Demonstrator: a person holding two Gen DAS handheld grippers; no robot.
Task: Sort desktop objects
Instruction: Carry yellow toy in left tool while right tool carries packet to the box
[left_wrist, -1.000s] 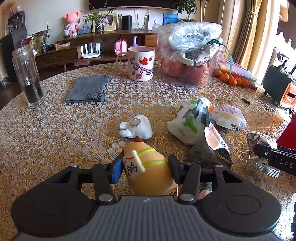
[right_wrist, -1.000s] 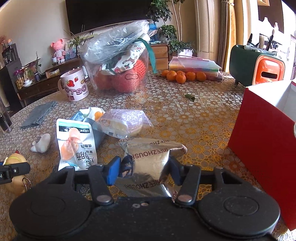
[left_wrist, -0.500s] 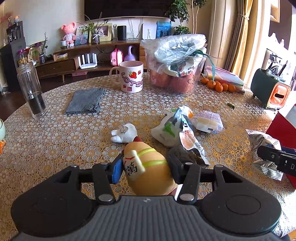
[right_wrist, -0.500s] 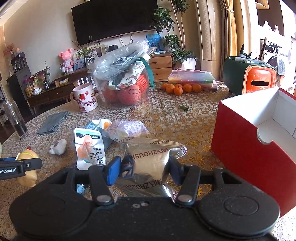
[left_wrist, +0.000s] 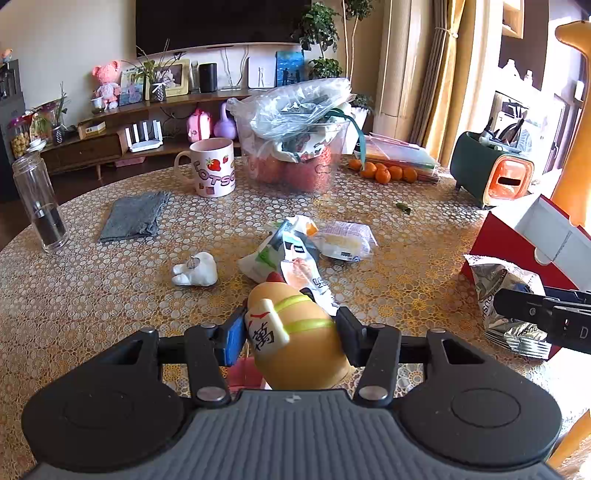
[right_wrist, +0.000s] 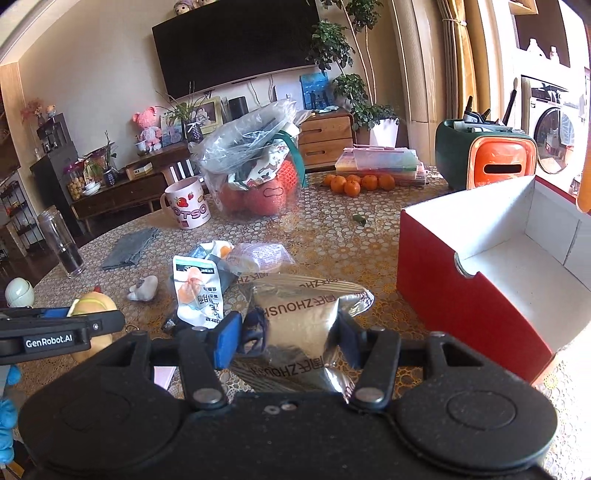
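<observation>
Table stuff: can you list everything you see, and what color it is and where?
yellow toy: 1, yellow, in left gripper
foil bag: 1, silver, in right gripper
box: 1, red outside, white inside, right, open
snack packets: about three, mostly white, middle
white charm: 1, left of packets
cloth: 1, grey, back left
mug: 1, pink-white, back
oranges: several, back right
bottle: 1, clear, far left
left gripper: jaws shut
right gripper: jaws shut
</observation>
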